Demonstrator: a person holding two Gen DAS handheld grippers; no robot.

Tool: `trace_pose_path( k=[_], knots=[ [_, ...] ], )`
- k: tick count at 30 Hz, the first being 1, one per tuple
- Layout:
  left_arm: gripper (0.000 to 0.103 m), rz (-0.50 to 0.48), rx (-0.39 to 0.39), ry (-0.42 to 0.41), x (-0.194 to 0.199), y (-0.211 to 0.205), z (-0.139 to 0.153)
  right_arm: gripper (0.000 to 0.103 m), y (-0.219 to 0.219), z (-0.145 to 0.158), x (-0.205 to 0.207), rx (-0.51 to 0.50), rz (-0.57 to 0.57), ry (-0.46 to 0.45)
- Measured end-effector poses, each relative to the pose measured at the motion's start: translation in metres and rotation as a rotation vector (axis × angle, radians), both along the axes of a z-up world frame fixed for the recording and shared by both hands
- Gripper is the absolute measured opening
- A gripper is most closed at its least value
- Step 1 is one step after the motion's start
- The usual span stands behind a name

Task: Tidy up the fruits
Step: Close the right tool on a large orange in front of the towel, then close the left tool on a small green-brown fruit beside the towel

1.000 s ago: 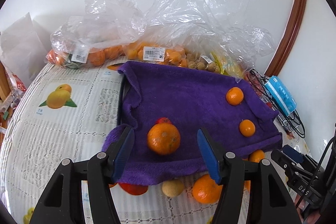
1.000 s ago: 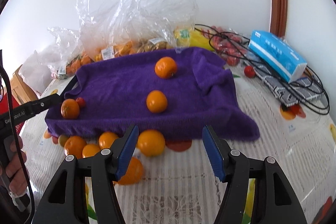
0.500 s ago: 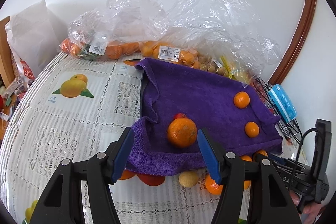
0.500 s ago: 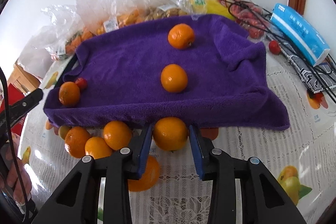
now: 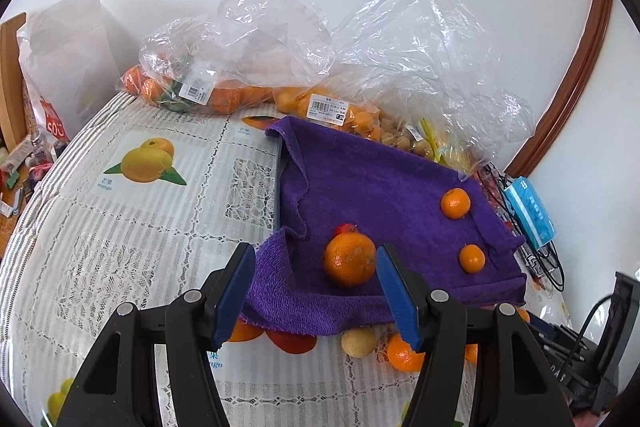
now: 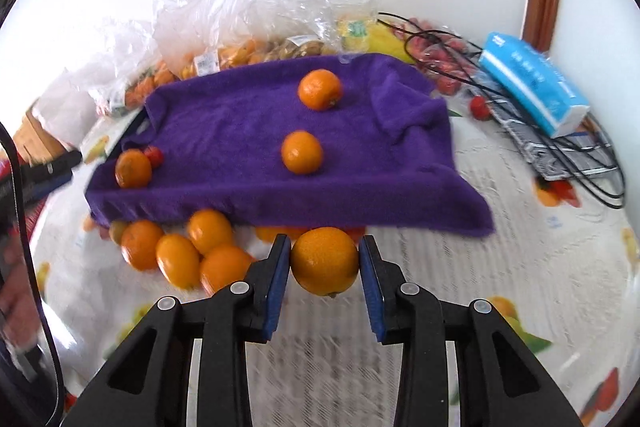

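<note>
A table (image 5: 120,227) covered in a white lace cloth printed with fruit pictures carries everything. Along its far edge, against the wall, lie crumpled clear plastic bags (image 5: 360,59) holding oranges and smaller pale fruit, with price labels on them. In front of the bags a purple towel (image 6: 240,131) is draped over something raised, its near hem hanging down toward the table's near edge. Three oranges sit on the towel: one large, dull-skinned orange (image 5: 350,259) near the towel's left front corner with a small red fruit (image 5: 346,228) touching its far side, and two smaller glossy ones (image 5: 455,203) toward the right edge. A cluster of loose oranges (image 6: 180,255) lies on the lace just beside the towel's near hem. The right tongs (image 6: 324,267) are clamped on a round, smooth, bright orange (image 6: 325,261), a blue pad pressing each side, just in front of the hem. The left tongs (image 5: 316,287) stand apart, gripping nothing; the dull-skinned orange shows between the blue pads, close to the right one, but whether it touches cannot be told. A blue tissue pack (image 6: 532,83) lies on black cables near the table's right edge.
</note>
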State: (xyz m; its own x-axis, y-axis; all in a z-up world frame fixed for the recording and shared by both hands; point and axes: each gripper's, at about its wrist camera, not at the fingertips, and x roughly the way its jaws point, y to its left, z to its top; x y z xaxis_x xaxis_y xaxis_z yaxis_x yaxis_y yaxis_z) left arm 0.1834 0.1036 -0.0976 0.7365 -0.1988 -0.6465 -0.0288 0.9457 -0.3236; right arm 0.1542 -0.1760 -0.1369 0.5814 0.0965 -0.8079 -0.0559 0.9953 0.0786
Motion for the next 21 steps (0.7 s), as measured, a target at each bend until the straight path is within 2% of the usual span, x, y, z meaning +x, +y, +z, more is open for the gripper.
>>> trace_pose_path(
  k=[4, 8, 12, 15, 21],
  knots=[
    [0.061, -0.010, 0.022, -0.010, -0.003, -0.005, 0.000, 0.035, -0.003, -0.017, -0.005, -0.026, 0.005, 0.041],
    [0.061, -0.012, 0.058, -0.016, -0.004, -0.009, -0.002, 0.035, -0.004, -0.028, -0.008, -0.050, -0.015, 0.026],
    [0.061, -0.023, 0.068, -0.010, -0.006, -0.012, -0.005, 0.034, -0.005, -0.029, -0.011, -0.039, -0.016, -0.013],
    [0.061, -0.049, 0.084, -0.010, -0.010, -0.018, -0.008, 0.035, -0.012, -0.026, -0.013, 0.012, -0.015, -0.031],
    [0.060, -0.144, 0.091, 0.015, -0.021, -0.035, -0.018, 0.035, -0.013, -0.028, -0.009, 0.041, -0.024, -0.015]
  ],
)
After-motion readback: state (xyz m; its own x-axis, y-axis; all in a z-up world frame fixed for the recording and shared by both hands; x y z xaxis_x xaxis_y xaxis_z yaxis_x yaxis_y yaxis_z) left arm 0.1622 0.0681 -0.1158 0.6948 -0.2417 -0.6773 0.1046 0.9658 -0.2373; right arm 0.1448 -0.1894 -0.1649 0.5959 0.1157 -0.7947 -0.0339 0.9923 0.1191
